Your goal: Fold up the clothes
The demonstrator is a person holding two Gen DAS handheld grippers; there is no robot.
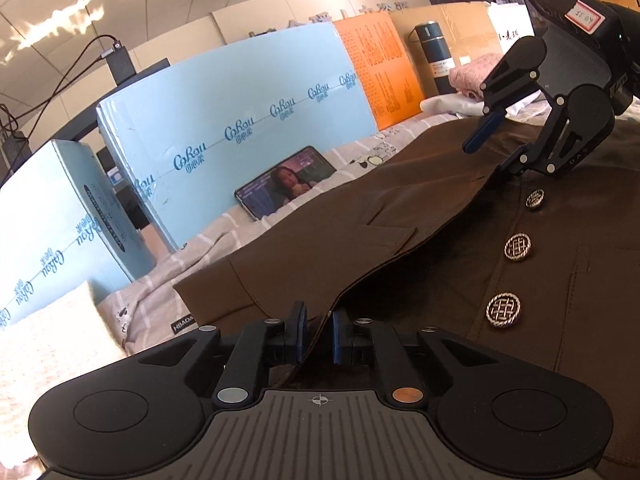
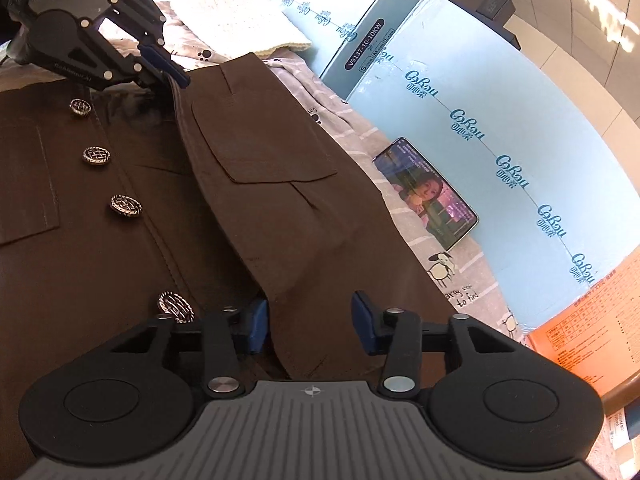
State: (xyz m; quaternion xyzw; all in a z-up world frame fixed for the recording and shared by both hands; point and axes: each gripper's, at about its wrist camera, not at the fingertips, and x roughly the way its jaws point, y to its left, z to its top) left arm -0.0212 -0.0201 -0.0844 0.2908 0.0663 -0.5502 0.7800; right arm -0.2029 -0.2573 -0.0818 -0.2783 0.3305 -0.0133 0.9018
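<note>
A dark brown jacket (image 1: pixel 360 216) with several silver buttons (image 1: pixel 517 246) lies on a grey striped sheet (image 1: pixel 168 280). My left gripper (image 1: pixel 319 336) is shut on the edge of the jacket's front panel, which it lifts slightly. It shows in the right wrist view (image 2: pixel 168 74), pinching the same panel (image 2: pixel 272 184) at its far end. My right gripper (image 2: pixel 308 326) is open, with the panel's near edge lying between its blue pads (image 2: pixel 366 320). In the left wrist view the right gripper (image 1: pixel 490 148) sits open over the jacket's far edge.
Light blue boxes (image 1: pixel 224 120) stand along the sheet's far side, with a phone (image 1: pixel 286 180) leaning on one. An orange board (image 1: pixel 376 68), a dark flask (image 1: pixel 434 56), a pink knit (image 1: pixel 472 76) and a white knit (image 2: pixel 236 24) lie around.
</note>
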